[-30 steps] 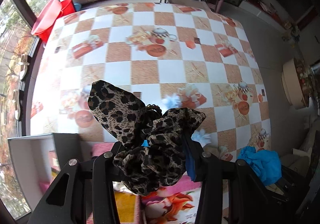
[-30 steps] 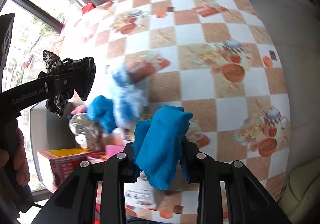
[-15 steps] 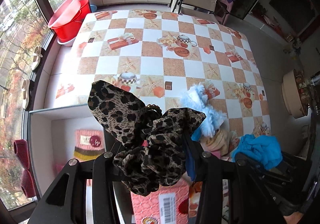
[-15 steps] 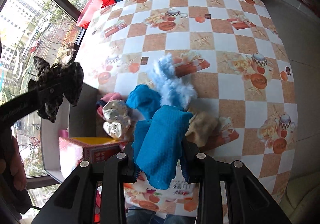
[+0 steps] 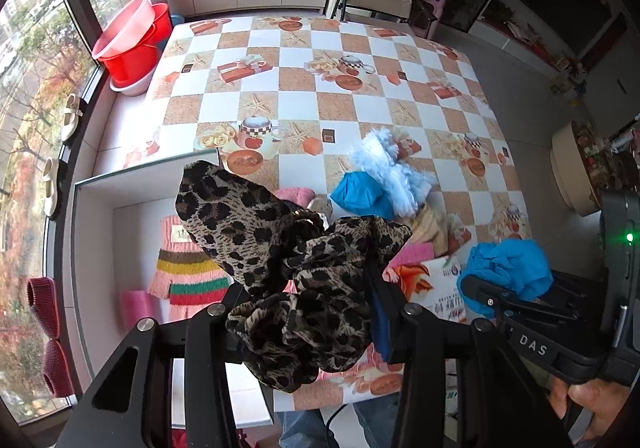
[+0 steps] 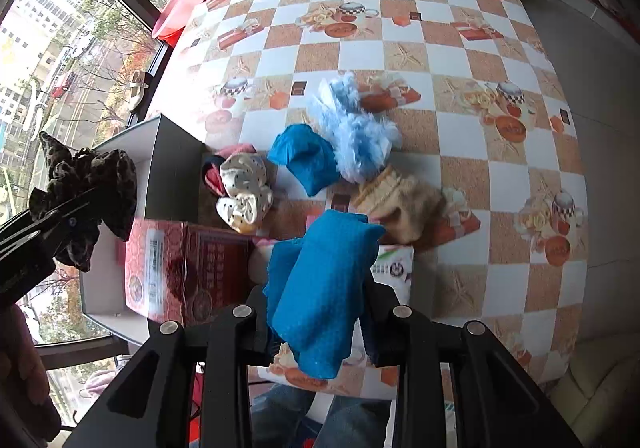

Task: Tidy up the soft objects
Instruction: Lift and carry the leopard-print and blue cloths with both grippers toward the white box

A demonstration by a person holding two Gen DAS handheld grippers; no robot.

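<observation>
While both grippers have risen, the white open box [image 5: 96, 203] has come under the left gripper [image 5: 304, 300], whose jaws clamp a leopard-print fabric scrunchie [image 5: 288, 272]. The right gripper [image 6: 320, 312] pinches a blue knitted cloth [image 6: 320, 288] above the table edge; both look ready for dropping.

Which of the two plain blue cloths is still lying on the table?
The blue cloth beside the fluffy light-blue piece; the other blue cloth is clamped in the right tool.

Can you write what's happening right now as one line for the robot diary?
left gripper: shut on leopard scrunchie, above white box | right gripper: shut on blue cloth | on table: fluffy blue thing, beige cloth
</observation>
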